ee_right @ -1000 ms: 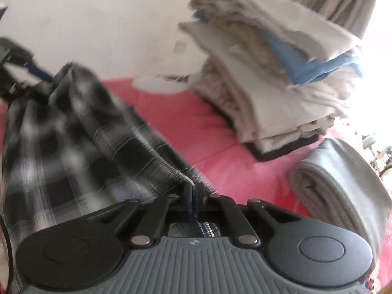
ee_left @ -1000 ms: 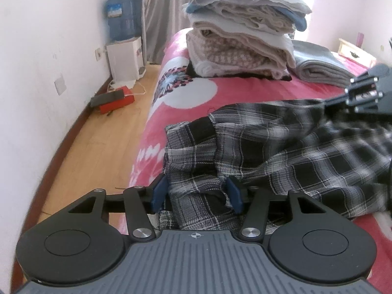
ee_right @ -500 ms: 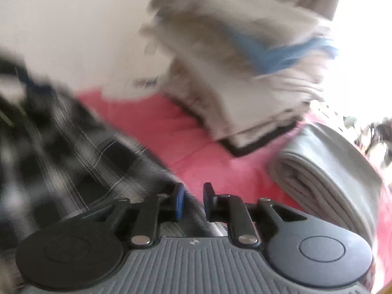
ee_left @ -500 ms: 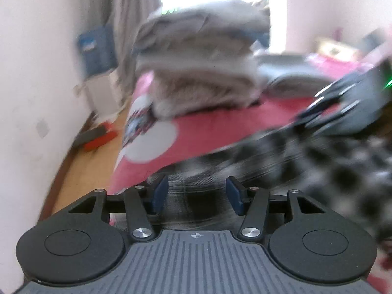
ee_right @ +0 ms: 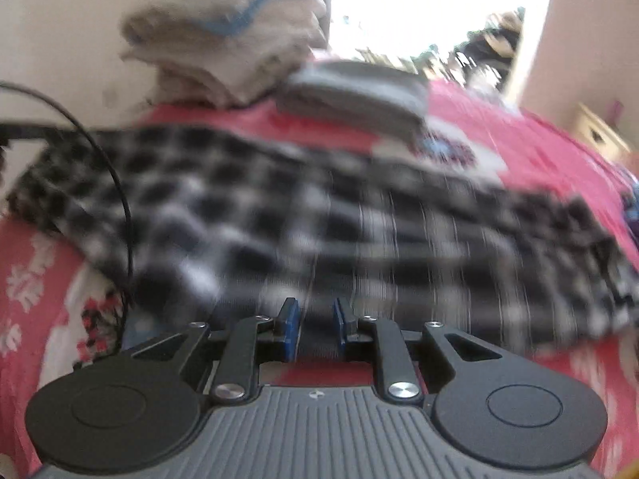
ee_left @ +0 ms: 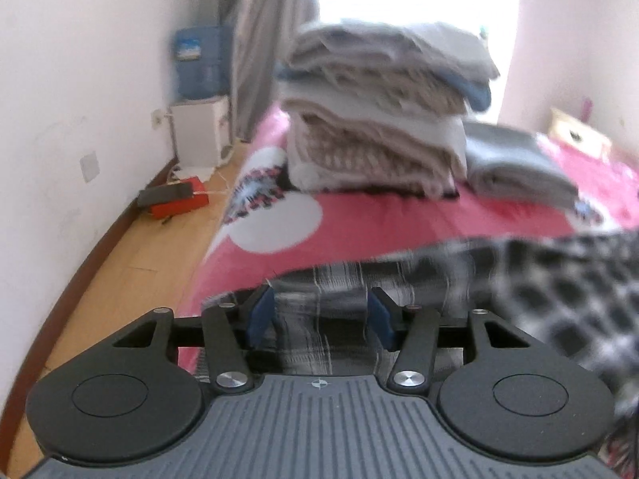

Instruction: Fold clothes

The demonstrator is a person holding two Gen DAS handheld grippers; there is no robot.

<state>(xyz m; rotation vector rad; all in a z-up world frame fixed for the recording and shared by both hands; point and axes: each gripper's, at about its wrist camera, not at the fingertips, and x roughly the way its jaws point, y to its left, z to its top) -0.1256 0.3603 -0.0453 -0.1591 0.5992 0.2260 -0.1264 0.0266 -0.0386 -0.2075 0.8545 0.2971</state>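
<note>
In the left wrist view, a white wall runs down the left side above a strip of wooden floor (ee_left: 131, 263). On that floor lies a red box (ee_left: 175, 201) with a dark flat thing on top, and further back a white cabinet (ee_left: 199, 131) carries a blue water jug (ee_left: 201, 62) beside a grey curtain (ee_left: 267, 36). Right of the floor is the bed (ee_left: 379, 223), covered in a red sheet with white patches. At its far end stands a tall pile of folded clothes (ee_left: 383, 107), and just beside it on the right a folded grey blanket (ee_left: 515, 167).

The plaid garment (ee_left: 539, 279), black and white, lies spread across the near part of the bed, blurred toward the right. The left tongs (ee_left: 319, 319) stand moderately wide over its near edge; the cloth shows between the blue pads (ee_left: 259, 315), but the pads do not press on it.

In the right wrist view a black cable (ee_right: 116, 183) curves over the left part of the plaid garment (ee_right: 279, 207), which stretches across the bed (ee_right: 539, 147) from left to right. The pile of folded clothes (ee_right: 227, 40) and the grey blanket (ee_right: 355, 95) sit behind it. The right tongs (ee_right: 315, 323) stand narrow, with a clear gap between the pads (ee_right: 289, 327), and hold nothing; the garment's near edge lies just ahead of them.
</note>
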